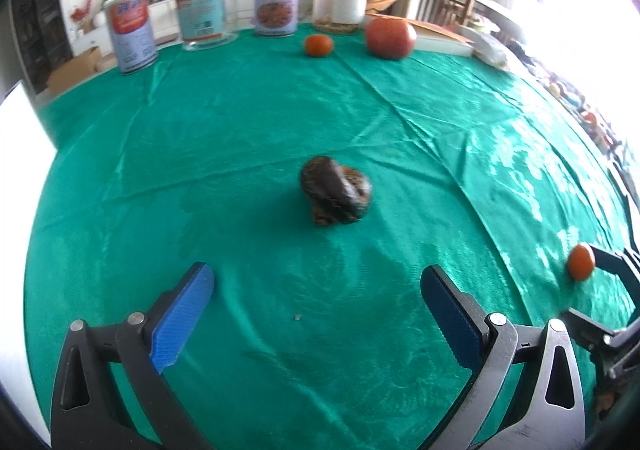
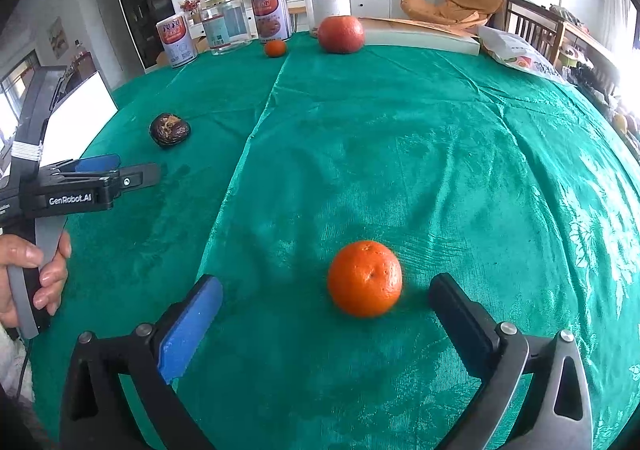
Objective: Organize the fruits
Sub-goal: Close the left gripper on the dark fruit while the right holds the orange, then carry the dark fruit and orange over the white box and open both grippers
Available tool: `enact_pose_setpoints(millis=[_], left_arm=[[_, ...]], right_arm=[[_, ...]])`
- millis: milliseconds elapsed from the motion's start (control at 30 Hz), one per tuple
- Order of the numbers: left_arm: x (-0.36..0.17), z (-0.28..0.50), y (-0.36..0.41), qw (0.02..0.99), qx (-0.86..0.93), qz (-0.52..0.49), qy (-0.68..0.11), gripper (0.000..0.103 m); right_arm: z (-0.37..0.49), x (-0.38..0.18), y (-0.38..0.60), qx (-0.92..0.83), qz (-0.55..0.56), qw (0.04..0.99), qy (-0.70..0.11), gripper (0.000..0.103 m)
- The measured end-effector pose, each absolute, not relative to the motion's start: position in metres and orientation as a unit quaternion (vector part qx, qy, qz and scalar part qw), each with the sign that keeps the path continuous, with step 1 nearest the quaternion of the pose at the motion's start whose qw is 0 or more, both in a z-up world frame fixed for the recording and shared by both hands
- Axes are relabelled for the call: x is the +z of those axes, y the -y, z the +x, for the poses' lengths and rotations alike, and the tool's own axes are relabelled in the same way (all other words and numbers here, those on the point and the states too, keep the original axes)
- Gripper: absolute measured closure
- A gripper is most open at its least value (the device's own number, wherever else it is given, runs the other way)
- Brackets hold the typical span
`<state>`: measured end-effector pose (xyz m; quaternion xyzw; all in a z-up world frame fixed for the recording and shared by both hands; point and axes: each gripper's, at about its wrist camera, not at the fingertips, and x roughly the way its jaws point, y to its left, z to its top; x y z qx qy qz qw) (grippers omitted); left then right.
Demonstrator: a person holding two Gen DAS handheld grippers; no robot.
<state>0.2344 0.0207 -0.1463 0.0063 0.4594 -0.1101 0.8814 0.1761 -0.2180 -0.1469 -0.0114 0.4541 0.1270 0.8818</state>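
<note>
The dark fruit (image 1: 336, 190) is motion-blurred; the far can labels (image 2: 271, 12) are unreadable.

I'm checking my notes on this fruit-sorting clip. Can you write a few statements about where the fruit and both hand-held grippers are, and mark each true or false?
1. The right hand-held gripper is open, and the near mandarin sits on the green tablecloth just ahead of its fingertips. True.
2. The left hand-held gripper is clamped on the dark wrinkled fruit. False: it is open and the fruit lies on the cloth ahead of it, untouched.
3. A large orange-red fruit and a small mandarin sit near the far edge by the tins. True.
4. All the fruit is inside the clear jar. False: every fruit lies on the cloth.
</note>
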Motion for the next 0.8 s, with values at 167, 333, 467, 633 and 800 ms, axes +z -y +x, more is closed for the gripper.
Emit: enact_pose_setpoints(millis=[167, 333, 467, 633, 800], left_arm=[[-0.134, 0.251, 0.008, 0.892, -0.095, 0.064, -0.437, 0.002], [-0.138, 0.274, 0.0, 0.89, -0.073, 0.007, -0.45, 0.047], [-0.137, 0.264, -0.011, 0.89, -0.062, -0.026, -0.452, 0.064], [-0.127, 0.218, -0.031, 0.874, -0.063, -0.099, -0.472, 0.064], [-0.106, 0.172, -0.044, 0.864, -0.064, -0.126, -0.482, 0.064]], right_arm=[[0.176, -0.147, 0.221, 0.13, -0.001, 0.883, -0.452, 0.0], [0.174, -0.142, 0.239, 0.146, 0.061, 0.882, -0.444, 0.0], [0.168, -0.134, 0.286, 0.174, 0.217, 0.868, -0.412, 0.0], [0.178, -0.134, 0.265, 0.151, 0.144, 0.862, -0.462, 0.015], [0.2, -0.134, 0.235, 0.116, 0.066, 0.852, -0.505, 0.059]])
